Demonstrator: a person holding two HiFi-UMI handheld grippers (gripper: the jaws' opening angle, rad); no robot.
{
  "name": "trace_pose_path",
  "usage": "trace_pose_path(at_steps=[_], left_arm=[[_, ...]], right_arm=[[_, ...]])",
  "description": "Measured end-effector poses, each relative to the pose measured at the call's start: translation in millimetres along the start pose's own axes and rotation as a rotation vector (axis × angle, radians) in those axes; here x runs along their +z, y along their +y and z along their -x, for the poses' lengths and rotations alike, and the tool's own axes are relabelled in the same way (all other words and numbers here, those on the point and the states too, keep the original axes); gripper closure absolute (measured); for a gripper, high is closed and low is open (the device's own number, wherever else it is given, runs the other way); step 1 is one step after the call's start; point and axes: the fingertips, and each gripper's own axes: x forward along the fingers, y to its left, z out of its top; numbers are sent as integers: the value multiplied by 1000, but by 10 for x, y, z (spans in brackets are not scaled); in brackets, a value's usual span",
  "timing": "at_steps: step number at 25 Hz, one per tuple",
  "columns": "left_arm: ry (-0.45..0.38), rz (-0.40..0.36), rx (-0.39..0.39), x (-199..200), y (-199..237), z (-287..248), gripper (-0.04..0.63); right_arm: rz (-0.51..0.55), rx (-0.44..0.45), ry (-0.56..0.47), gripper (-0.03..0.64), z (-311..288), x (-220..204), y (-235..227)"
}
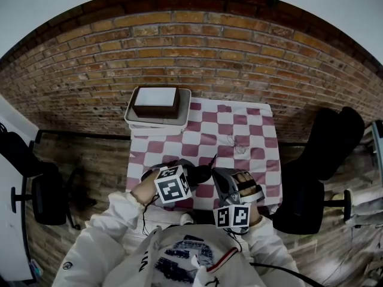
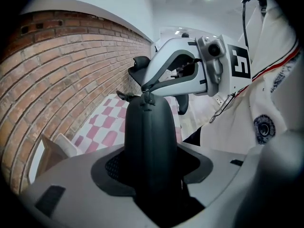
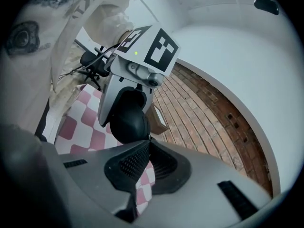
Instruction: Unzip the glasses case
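The black glasses case (image 2: 148,141) stands upright between the jaws of my left gripper (image 2: 149,163), which is shut on its lower part. At the top end of the case sits the zipper pull (image 2: 147,98). My right gripper (image 2: 145,89) comes in from the right with its tips pinched together on that pull. In the right gripper view its jaws (image 3: 149,142) meet at the rounded end of the case (image 3: 128,122). From the head view both grippers (image 1: 194,175) (image 1: 214,175) hold the case (image 1: 202,173) above the table's near edge.
A red-and-white checked cloth (image 1: 239,127) covers the table. A white tray (image 1: 179,121) holding a brown box (image 1: 156,100) sits at the back left corner. A thin wire-like item (image 1: 236,142) lies mid-table. Black chairs (image 1: 323,154) (image 1: 48,196) flank the table; a brick wall stands behind.
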Motion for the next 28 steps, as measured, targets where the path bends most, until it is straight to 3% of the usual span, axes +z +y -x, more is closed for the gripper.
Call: trace_pose_path(at_steps=[7, 28], left_arm=[[95, 20, 17, -36, 45, -44, 339], [160, 33, 58, -98, 190, -125, 339]], right_arm=[[121, -4, 29, 601, -53, 7, 18], [271, -3, 67, 601, -198, 27, 25]])
